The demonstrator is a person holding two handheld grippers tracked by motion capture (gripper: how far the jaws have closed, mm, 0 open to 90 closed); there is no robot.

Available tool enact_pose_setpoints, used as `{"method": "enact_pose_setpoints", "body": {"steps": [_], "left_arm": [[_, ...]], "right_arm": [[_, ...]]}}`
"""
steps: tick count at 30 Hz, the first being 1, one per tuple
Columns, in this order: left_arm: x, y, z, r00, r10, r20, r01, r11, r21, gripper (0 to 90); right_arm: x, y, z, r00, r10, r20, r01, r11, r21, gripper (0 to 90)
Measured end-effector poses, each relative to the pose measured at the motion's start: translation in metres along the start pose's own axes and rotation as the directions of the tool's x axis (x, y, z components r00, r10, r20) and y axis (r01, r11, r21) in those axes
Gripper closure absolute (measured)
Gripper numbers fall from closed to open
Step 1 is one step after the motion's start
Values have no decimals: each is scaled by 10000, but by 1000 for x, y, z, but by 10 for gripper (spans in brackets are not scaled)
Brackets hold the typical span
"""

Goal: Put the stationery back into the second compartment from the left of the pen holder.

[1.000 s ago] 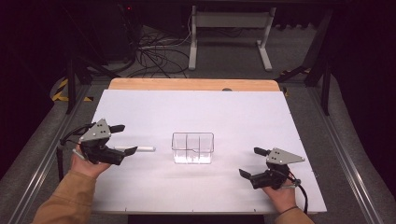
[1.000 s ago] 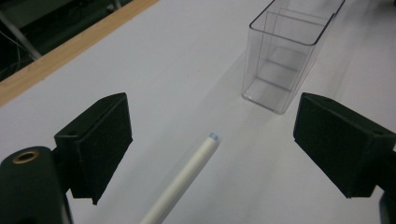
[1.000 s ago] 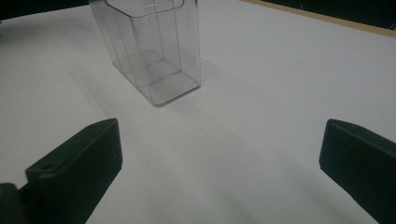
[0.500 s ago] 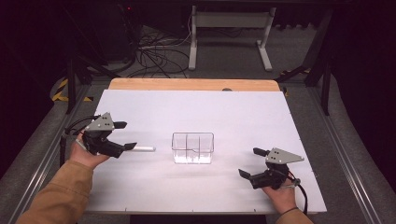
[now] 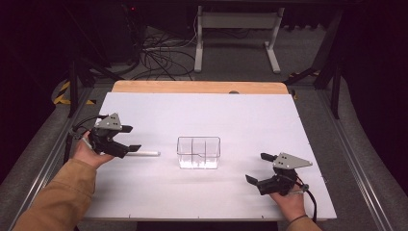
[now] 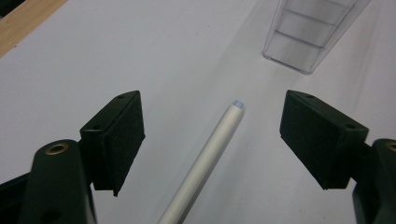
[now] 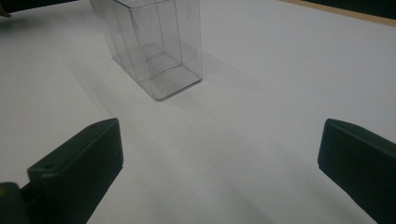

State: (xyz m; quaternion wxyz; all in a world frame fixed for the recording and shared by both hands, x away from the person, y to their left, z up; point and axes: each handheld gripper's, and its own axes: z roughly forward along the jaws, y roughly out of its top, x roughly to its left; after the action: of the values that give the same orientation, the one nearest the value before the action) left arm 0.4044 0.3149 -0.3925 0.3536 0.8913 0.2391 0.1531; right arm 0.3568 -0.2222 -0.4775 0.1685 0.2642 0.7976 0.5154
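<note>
Left gripper view shows the left gripper (image 6: 212, 140) with jaws apart around a white pen (image 6: 205, 161), pads not touching it. They have just been closing, and the hand has drawn back along the pen, so a grasp looks near. The pen lies flat, left of the clear box (image 5: 198, 152). The right gripper (image 5: 262, 169) rests released.

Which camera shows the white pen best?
The left gripper view: the white pen lies large between the open left claw pads, untouched. The high view shows it small beside that claw.
</note>
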Motion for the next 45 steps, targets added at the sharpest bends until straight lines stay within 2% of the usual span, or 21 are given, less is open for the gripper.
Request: {"method": "enact_pose_setpoints", "body": {"steps": [2,4,8,9,11,16,17,22,27,28,30,31,32,37,38,40,42,44,45], "left_arm": [[1,-1,1,9999,42,94,-42,10000,7,233],[2,-2,2,9998,217,16,-217,9997,137,240],[2,0,5,9978,658,26,-659,9953,708,248],[2,0,7,9976,694,63,-697,9951,707,251],[3,2,8,9953,959,134,-967,9915,872,260],[5,3,14,9910,1286,381,-1325,9828,1288,332],[7,3,14,9899,1353,417,-1400,9790,1480,337],[14,4,21,9877,1396,709,-1503,9724,1786,342],[14,2,30,9843,1418,1054,-1603,9674,1958,347],[14,2,31,9827,1463,1137,-1676,9635,2088,349],[14,3,34,9812,1472,1249,-1702,9649,1999,353],[14,3,35,9797,1570,1247,-1810,9600,2135,354],[13,3,36,9796,1567,1255,-1807,9606,2113,357],[11,1,45,9712,1865,1484,-2169,9496,2262,410],[10,1,47,9670,2047,1518,-2364,9431,2338,423],[9,1,49,9616,2238,1586,-2578,9349,2438,441],[9,1,52,9580,2381,1600,-2725,9298,2474,447],[9,2,54,9525,2553,1660,-2917,9214,2568,454],[9,3,56,9521,2544,1697,-2928,9185,2656,465]], "right_arm": [[0,0,0,10000,-5,2,5,10000,22,8],[0,0,0,10000,4,-1,-4,10000,33,8],[0,0,1,10000,11,28,-12,10000,54,7],[0,0,1,10000,17,36,-18,10000,64,8],[0,0,1,10000,32,40,-33,10000,75,8],[1,-1,1,10000,11,22,-12,9999,103,8],[1,-1,1,10000,6,1,-6,9999,111,8],[1,-1,1,10000,-4,-31,4,9999,132,8],[1,-1,1,10000,-25,-27,25,9999,148,8],[1,-1,1,10000,-31,-21,32,9999,160,8],[1,-1,1,10000,-43,-9,43,9999,154,8],[1,-1,1,10000,-34,-18,34,9999,153,8],[1,-1,1,10000,-34,-20,35,9999,161,8],[1,-1,1,10000,-66,-8,66,9999,154,8],[1,-1,1,10000,-77,-8,77,9998,163,8],[1,-1,1,10000,-91,-2,91,9998,159,8],[1,-1,1,10000,-86,-13,86,9998,164,8],[1,-1,1,10000,-88,-23,89,9998,153,8],[1,-1,1,9999,-99,-19,99,9998,163,8]]}}
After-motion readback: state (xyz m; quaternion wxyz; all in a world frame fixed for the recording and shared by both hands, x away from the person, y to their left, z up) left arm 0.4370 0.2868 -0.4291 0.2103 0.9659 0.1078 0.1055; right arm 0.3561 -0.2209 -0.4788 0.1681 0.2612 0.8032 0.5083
